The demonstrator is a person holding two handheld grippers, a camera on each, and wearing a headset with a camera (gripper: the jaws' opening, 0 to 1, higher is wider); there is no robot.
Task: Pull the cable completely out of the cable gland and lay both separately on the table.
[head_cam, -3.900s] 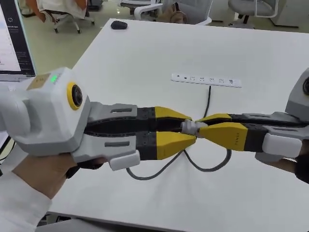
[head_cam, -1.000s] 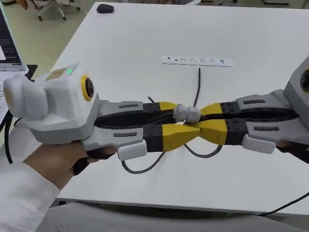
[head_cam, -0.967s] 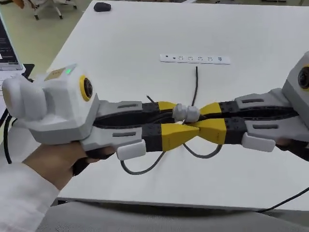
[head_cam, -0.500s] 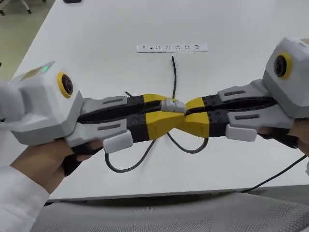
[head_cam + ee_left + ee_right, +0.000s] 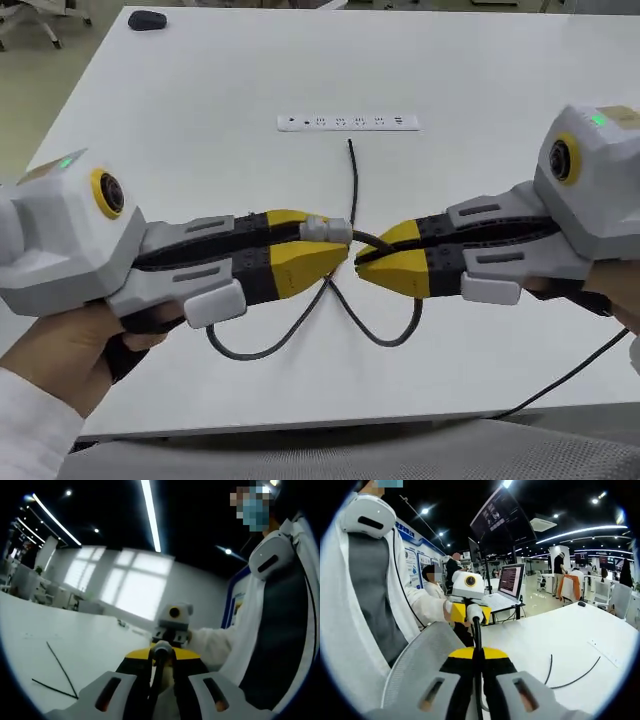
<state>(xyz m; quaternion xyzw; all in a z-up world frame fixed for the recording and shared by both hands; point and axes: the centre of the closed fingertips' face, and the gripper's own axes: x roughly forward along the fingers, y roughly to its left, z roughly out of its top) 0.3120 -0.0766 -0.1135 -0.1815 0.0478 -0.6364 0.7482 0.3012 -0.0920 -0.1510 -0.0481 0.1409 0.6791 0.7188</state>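
the left gripper (image 5: 330, 240) and right gripper (image 5: 368, 252) have drawn apart: half a second ago their yellow tips met over the gland (image 5: 325, 229), and now a short stretch of dark cable (image 5: 353, 190) shows between them, so the cable seems to be sliding out, though it is not free yet. the left jaws clamp the gland, held above the table (image 5: 480, 90); the right jaws pinch the cable just beside the gland's mouth, its slack looping on the tabletop.
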